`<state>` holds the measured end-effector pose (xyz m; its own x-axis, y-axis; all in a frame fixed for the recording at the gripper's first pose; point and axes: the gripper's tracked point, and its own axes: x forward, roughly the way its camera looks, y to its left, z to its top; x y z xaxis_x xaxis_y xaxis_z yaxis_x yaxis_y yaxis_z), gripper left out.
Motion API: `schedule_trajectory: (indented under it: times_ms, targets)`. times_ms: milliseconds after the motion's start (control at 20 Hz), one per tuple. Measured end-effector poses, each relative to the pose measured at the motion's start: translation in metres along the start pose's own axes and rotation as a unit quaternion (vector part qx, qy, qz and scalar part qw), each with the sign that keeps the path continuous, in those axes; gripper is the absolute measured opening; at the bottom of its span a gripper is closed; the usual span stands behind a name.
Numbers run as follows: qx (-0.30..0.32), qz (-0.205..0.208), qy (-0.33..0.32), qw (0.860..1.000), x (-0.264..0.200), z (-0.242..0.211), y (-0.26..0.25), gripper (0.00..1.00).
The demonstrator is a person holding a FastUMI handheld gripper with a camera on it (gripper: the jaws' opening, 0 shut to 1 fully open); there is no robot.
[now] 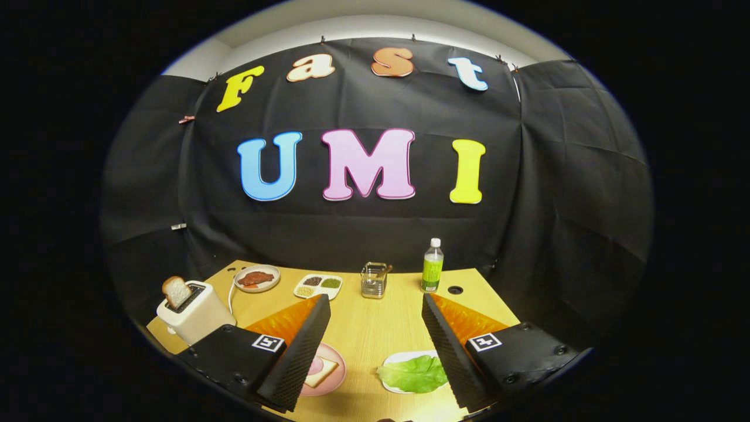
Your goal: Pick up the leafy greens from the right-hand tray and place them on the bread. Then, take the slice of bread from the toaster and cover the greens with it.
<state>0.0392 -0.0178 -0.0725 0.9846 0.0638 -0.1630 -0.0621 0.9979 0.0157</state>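
With the gripper (375, 346) raised and its fingers spread on nothing, no step is done: the leafy greens (413, 374) lie on their tray (404, 356) at the desk's near edge, beside the plated bread (321, 371), and the toaster (196, 312) at the left edge holds its slice (176, 291).

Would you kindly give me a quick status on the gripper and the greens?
Gripper open, holding nothing, above the table. Leafy greens on their tray between the fingers, by the right one. Bread on pink plate by the left one; slice in toaster. Nothing in the way.
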Motion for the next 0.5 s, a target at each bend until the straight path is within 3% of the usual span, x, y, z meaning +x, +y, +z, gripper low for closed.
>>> schedule_trajectory:
  times_ms: [500]
  targets:
    - [-0.003, 0.009, 0.165, 0.986, 0.040, -0.121, -0.035, 0.98]
